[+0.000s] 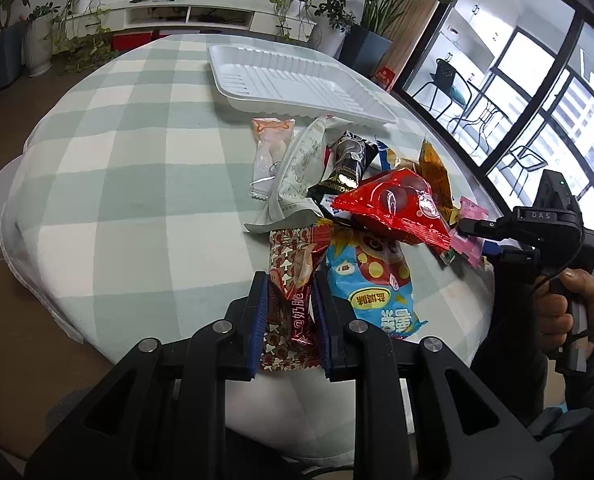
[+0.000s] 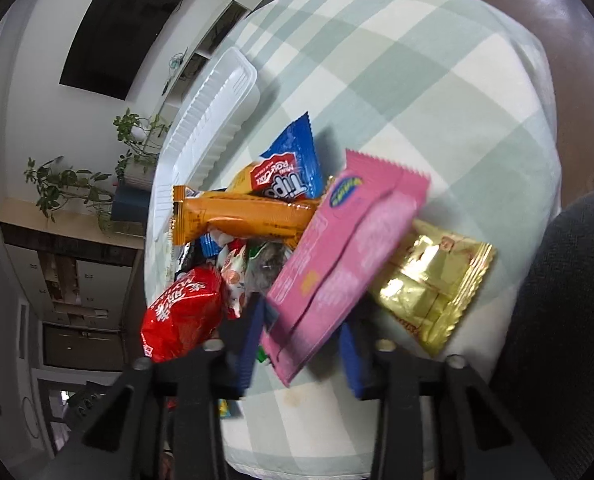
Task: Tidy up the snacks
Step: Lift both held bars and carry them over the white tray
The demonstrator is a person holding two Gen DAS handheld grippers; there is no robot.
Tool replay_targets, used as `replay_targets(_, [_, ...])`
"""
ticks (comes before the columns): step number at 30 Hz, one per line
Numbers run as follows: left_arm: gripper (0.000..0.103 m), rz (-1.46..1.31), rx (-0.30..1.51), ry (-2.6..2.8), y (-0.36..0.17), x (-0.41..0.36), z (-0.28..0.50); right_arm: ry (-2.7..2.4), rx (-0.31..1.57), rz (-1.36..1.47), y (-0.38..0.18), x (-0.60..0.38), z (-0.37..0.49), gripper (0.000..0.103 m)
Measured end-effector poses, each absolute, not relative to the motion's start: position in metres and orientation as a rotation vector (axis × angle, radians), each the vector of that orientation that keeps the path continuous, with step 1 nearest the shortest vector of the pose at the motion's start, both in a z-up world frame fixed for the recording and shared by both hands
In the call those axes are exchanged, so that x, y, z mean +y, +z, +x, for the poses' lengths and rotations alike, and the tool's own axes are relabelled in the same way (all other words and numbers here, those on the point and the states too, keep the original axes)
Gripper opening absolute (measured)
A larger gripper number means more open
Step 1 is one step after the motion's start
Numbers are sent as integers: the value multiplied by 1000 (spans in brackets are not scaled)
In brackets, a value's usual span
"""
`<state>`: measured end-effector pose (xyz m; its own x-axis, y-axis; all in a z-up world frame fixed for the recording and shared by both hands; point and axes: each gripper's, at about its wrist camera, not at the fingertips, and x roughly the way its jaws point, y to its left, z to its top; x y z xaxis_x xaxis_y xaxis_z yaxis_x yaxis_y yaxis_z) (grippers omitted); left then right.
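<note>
Snack packets lie heaped on a round table with a green-and-white checked cloth (image 1: 137, 168). My left gripper (image 1: 289, 282) is shut on a red-brown patterned packet (image 1: 287, 256) at the near edge of the heap. In the right wrist view a pink packet (image 2: 337, 248) sits tilted between the blue pads (image 2: 249, 340), and my right gripper (image 2: 301, 320) is shut on it. From the left wrist view, a hand holds the right gripper (image 1: 473, 228) at the heap's right side by that pink packet (image 1: 471, 216). Beyond the heap sits an empty white tray (image 1: 297, 80).
The heap holds a red bag (image 1: 393, 208), a blue-and-yellow packet (image 1: 373, 280), a black packet (image 1: 349, 164), a white packet (image 1: 301, 176), a gold packet (image 2: 433, 280) and an orange packet (image 2: 249, 216). Potted plants and a window wall stand past the table.
</note>
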<state>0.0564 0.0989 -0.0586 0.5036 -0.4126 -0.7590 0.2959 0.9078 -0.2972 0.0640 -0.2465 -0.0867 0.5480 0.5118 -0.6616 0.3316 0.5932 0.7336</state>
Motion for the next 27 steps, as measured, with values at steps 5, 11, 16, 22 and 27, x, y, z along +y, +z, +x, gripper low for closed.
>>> replay_targets(5, [20,-139,949,-436,-58,99,57,143,1019,919,-81,-240,62,18])
replay_targets(11, [20,-158,939,-441,-57,102,57,160,979,779,-61,-226,54,17])
replay_targets(16, [20,-175,926,-449,-54,106,57,199,893,638,-32,-212,46,17])
replay_targets(22, [20,-191,874,-405,-31,126,69,202,823,554,-9,-220,53,15])
replay_targets(27, [20,-131,806,-338,2,133,108,133,797,525,2,-263,84,15])
